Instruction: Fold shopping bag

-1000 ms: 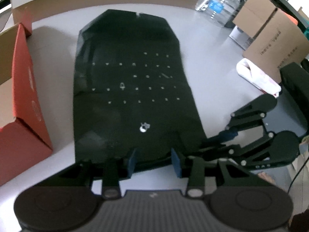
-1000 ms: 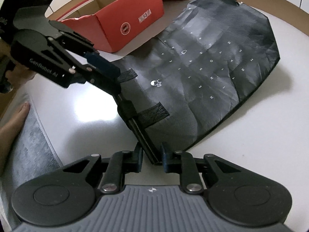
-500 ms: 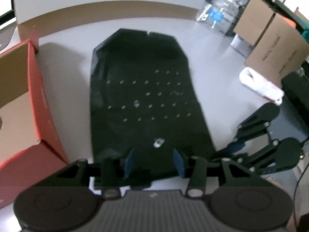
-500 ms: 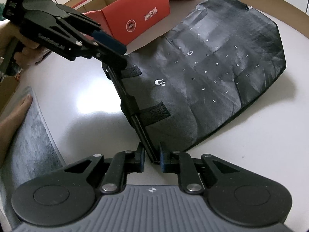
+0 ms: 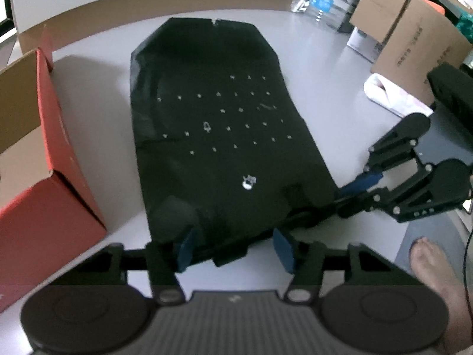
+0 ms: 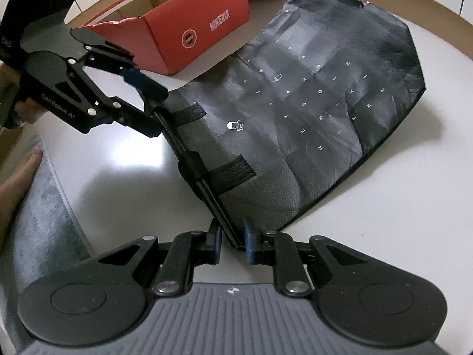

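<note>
On the white round table: one black shopping bag, lying flat, filling the centre of both views, small white lettering and a white logo on its upper face; mouth edge with two black handle straps toward the lower left of the right wrist view.

Left gripper: lower centre of its own view, blue pads standing apart astride the bag's near edge, not pressing it; jaws have just been opening, bag edge between them.

Right gripper: lower centre of its view, jaws narrow, pinched on the folded mouth edge at the bag's near corner.

Red cardboard box: open, upper left of the right wrist view, just beside the bag.

Brown cartons: upper right of the left wrist view, off the table.
</note>
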`<state>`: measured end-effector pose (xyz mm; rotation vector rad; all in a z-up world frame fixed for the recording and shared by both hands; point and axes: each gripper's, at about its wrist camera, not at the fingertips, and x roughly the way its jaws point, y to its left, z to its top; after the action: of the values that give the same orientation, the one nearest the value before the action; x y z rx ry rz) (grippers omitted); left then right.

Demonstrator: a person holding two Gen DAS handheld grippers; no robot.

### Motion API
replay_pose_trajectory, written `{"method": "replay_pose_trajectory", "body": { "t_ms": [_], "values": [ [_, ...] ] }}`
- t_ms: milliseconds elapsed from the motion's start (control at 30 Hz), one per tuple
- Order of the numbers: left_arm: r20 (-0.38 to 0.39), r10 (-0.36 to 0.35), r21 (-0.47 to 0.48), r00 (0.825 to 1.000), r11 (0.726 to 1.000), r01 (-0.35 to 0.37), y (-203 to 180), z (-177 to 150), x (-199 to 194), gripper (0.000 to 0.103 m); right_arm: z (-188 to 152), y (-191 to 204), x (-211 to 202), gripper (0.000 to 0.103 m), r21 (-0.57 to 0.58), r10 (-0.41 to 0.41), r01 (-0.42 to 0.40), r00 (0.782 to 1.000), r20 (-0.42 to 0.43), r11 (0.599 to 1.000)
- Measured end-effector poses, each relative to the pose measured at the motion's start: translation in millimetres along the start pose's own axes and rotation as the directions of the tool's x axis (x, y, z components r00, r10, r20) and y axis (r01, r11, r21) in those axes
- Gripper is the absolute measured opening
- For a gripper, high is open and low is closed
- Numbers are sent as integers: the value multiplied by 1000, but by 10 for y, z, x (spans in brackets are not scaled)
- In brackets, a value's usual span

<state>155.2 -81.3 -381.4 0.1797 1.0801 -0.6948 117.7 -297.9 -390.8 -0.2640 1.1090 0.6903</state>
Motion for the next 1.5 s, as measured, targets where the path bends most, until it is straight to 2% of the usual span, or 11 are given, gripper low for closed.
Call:
{"method": "replay_pose_trajectory", "body": {
  "t_ms": [333,533,633,733,833,933,1100,1233,1500],
  "values": [
    [-14,1,-2,1000,1000,-1,-10,-13,36,55,104,130,-90,40,-42,1,1,999,39,999],
    [-21,-7,1,1000,1000,7,-56,-10,65,54,129,108,0,39,6,-5,4,999,44,1000],
    [-37,-7,9,999,1000,7,-60,-25,85,54,101,42,40,29,59,-12,10,999,38,998],
    [-68,21,13,997,1000,-20,-23,-47,125,53,78,-21,33,28,95,-40,37,999,30,995],
    [-63,7,-11,998,1000,-7,10,-58,112,53,71,-87,15,28,127,-37,33,999,23,991],
    [-48,-12,9,999,1000,13,-60,-49,79,47,60,-117,10,28,141,-33,30,999,15,990],
    [-14,-66,-24,998,998,66,-101,-26,39,45,22,-246,-15,28,248,-4,1,1000,12,969],
    [-2,-73,-60,997,996,73,-101,-17,38,45,15,-325,7,28,313,12,-17,1000,15,950],
    [12,-73,-74,997,995,74,-73,-12,65,44,-19,-423,-13,28,346,70,-78,997,37,935]
  ]
}}
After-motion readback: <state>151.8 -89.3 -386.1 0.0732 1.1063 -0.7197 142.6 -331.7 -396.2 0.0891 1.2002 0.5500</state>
